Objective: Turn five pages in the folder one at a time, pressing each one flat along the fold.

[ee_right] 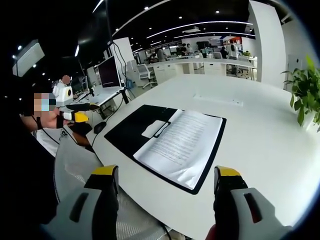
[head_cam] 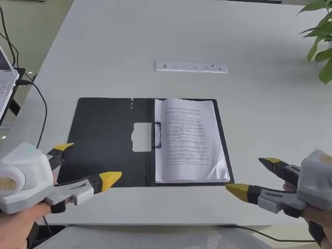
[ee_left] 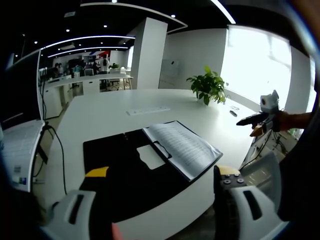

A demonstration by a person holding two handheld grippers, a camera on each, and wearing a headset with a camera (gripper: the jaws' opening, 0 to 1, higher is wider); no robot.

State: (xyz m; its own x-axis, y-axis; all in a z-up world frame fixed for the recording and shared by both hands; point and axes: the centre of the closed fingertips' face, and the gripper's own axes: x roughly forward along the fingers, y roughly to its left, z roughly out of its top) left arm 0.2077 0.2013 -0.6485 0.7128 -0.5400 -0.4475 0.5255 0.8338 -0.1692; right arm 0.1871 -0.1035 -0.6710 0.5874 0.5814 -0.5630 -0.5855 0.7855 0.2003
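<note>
"While both grippers are wide open and hold nothing, where is the folder?"

"Just past them. The left gripper floats by its near left corner. The right gripper floats off its near right corner. The flat black open folder lies on the white table and touches neither."

"Which way do the pages run?"

"The white stack of printed paper fills the right half. Its long side runs away from the person, along the fold in the middle, beside a small black clip."

"So which hand is closer?"

"The right one, I think. It is nearer the loose outer edge. The left is nearer the bare black half."

"What is hard to see?"

"How many sheets there are. The print is too small to read. I cannot tell what the white patch on the left half is."
</note>
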